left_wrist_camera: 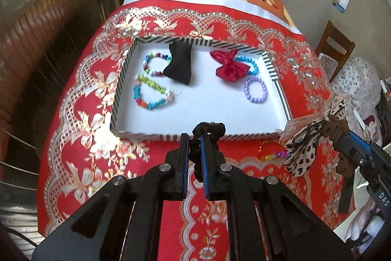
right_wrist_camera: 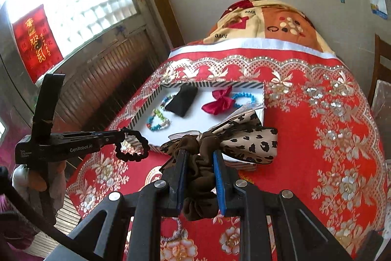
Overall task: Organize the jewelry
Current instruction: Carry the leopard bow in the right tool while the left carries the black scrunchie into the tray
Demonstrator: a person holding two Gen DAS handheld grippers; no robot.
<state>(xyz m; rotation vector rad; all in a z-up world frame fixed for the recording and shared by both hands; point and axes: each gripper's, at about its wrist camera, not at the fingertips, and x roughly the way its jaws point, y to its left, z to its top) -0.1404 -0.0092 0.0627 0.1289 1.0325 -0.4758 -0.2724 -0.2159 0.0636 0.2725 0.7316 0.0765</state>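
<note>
While both loads hang clear: left gripper [left_wrist_camera: 194,138] pinched nearly shut on black ruffled fabric scrunchie [left_wrist_camera: 207,131], right gripper [right_wrist_camera: 199,155] clamped on brown leopard-print bow scrunchie [right_wrist_camera: 220,138]. Striped-rimmed white cardboard tray [left_wrist_camera: 195,111] just ahead. Could snag rim, or drop short.

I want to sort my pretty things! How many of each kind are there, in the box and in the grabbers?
Bead bracelets in the box: 4 (rainbow, green-blue, blue, purple)
Bows in the box: 2 (black, red)
Scrunchies held: 2 (black scrunchie, leopard-bow scrunchie)
Bead piece on the cloth: 1
Total: 9
</note>
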